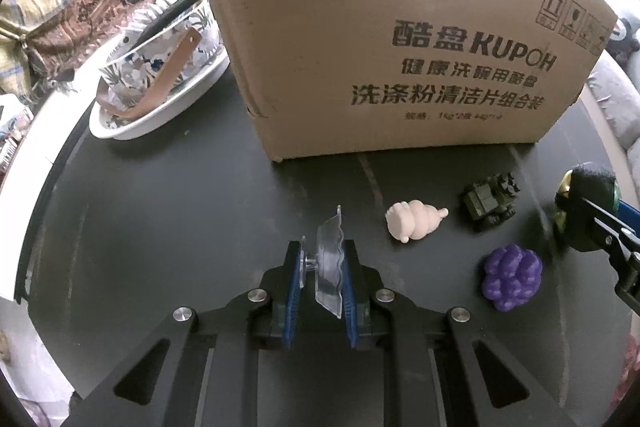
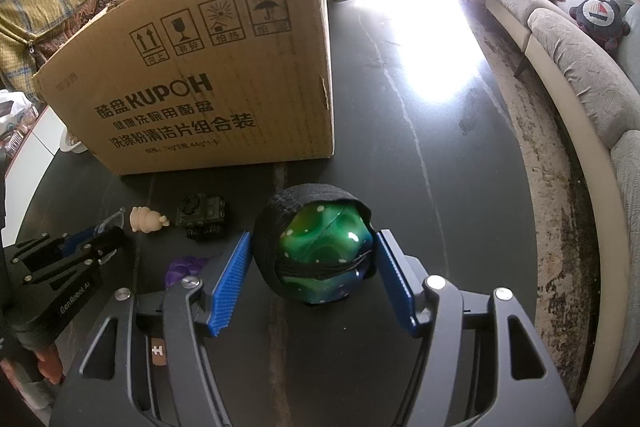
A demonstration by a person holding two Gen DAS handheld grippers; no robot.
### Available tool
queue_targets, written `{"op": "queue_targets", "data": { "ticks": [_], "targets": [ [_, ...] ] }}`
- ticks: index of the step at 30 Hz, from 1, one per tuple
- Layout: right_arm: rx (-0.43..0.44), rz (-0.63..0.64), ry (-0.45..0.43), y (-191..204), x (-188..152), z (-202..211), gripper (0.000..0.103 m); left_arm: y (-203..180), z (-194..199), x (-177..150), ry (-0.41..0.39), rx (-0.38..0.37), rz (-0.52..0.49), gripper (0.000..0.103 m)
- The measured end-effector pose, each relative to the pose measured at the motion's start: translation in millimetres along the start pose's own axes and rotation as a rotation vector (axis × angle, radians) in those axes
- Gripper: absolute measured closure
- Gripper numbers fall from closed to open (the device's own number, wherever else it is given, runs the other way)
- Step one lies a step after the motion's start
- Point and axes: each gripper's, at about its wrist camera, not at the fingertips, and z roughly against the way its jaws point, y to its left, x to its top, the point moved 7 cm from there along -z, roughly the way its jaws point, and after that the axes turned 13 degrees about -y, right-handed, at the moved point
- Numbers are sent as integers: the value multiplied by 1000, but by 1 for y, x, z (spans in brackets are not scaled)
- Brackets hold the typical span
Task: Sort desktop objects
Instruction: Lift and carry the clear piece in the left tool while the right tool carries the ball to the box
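Note:
My left gripper (image 1: 320,263) is shut on a clear plastic suction-cup hook (image 1: 329,265), held above the dark table (image 1: 180,211). To its right lie a cream snowman figure (image 1: 412,225), a dark green toy truck (image 1: 490,201) and a purple grape toy (image 1: 512,277). My right gripper (image 2: 314,267) is open, its blue pads either side of a green ball in a black knit cap (image 2: 320,251) that stands on the table. The left gripper also shows in the right wrist view (image 2: 96,243). A big open cardboard box (image 1: 380,27) stands behind the toys.
A floral fabric basket with a leather handle (image 1: 160,59) sits in a white dish at the table's back left. A grey sofa with plush toys (image 2: 580,27) curves round the right side. Bright glare covers the table's far right.

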Motion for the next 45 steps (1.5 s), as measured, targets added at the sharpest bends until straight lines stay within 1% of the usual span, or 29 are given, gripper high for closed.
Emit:
{"op": "queue_targets", "data": {
  "ticks": [5, 8, 13, 19, 27, 36, 39, 43, 45],
  "targets": [
    [0, -4, 0, 7, 2, 13, 43, 4, 3, 0, -4, 1, -2, 86],
    [3, -3, 1, 13, 4, 23, 43, -5, 14, 0, -22, -18, 13, 86],
    [7, -5, 0, 19, 8, 38, 43, -3, 19, 0, -46, -20, 10, 86],
    [3, 6, -15, 28, 18, 63, 44, -4, 39, 11, -57, -24, 13, 86],
    [-4, 20, -46, 47, 33, 113, 44, -10, 64, 14, -84, -30, -4, 86],
    [-3, 25, -83, 66, 48, 170, 44, -8, 91, 17, -109, -78, 26, 86],
    [1, 26, -95, 75, 52, 191, 44, -7, 98, 19, -126, -62, 21, 86],
    [4, 23, -109, 78, 56, 207, 44, -4, 112, 23, -147, -74, 44, 86],
    [4, 23, -119, 80, 61, 215, 44, -2, 120, 27, -169, -58, 40, 86]
  ]
}}
